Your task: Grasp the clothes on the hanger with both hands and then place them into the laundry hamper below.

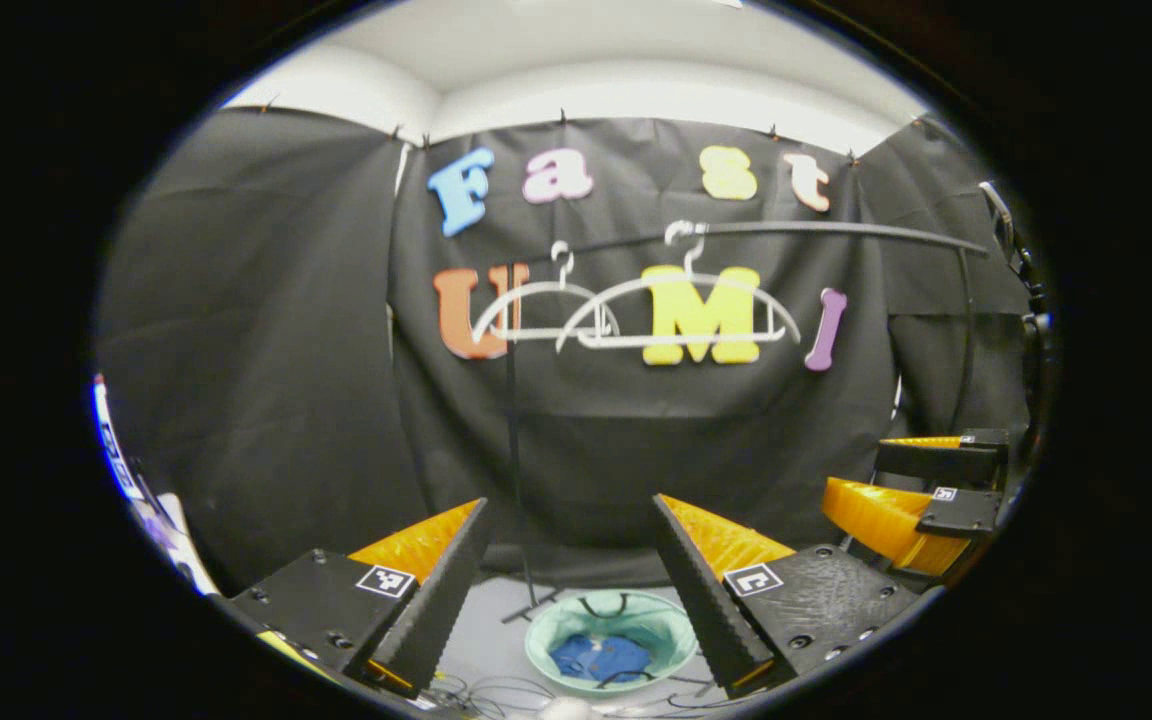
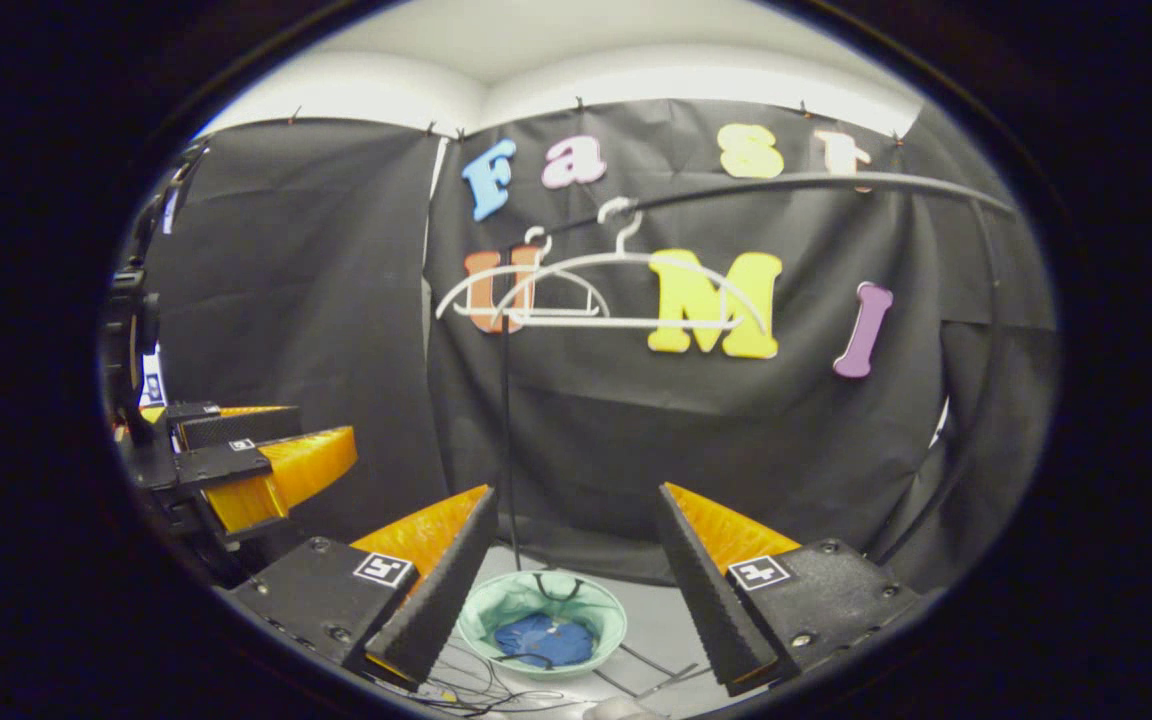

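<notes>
Our left gripper and right gripper both spread wide, nothing held, blue clothes inside round pale-green laundry hamper, two white plastic hangers bare above it

**Both grippers open, nothing held**

Left gripper — fingers spread wide, pointing level at 12 o'clock, gap between them bare. Right gripper — same pose, fingers wide apart, nothing between them. The two sit side by side: right at 4 o'clock in the left gripper view, left at 8 o'clock in the right gripper view.
</notes>
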`<action>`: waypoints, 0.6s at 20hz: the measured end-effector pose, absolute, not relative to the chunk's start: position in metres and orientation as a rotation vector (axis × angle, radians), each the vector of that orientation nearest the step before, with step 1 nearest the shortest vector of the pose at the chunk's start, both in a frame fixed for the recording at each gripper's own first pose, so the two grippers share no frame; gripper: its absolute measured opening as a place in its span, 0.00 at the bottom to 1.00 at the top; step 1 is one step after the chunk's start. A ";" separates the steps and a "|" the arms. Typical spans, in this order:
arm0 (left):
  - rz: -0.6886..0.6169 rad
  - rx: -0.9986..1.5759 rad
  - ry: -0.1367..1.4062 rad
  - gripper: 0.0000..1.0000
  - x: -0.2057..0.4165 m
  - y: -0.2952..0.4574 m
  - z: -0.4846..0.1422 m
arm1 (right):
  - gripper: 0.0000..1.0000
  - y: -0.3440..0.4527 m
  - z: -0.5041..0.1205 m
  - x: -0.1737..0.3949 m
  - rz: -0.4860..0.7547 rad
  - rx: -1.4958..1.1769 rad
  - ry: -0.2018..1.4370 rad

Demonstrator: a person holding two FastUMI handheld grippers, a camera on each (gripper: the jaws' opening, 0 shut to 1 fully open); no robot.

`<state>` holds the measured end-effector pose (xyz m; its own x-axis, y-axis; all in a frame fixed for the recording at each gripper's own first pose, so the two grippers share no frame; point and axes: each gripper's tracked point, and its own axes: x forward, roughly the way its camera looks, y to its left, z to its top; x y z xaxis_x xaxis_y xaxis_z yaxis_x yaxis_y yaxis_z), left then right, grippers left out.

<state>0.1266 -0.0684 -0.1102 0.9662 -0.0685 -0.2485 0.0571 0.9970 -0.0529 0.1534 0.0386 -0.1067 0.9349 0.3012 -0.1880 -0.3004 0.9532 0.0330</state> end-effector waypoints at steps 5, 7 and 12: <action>0.051 -0.077 0.144 0.94 0.053 -0.049 -0.041 | 0.96 0.007 -0.056 0.077 0.391 0.094 0.100; 0.106 -0.074 0.146 0.96 0.030 -0.042 -0.026 | 1.00 -0.003 -0.036 0.051 0.419 0.117 0.070; 0.189 -0.024 0.175 0.99 -0.042 -0.012 -0.012 | 0.99 -0.007 -0.009 0.003 0.407 0.133 0.009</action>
<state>-0.0415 -0.0115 -0.0119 0.9670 0.1849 -0.1751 -0.1891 0.9819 -0.0078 0.0029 -0.0074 -0.0090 0.9182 0.3957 0.0177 -0.3944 0.9095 0.1313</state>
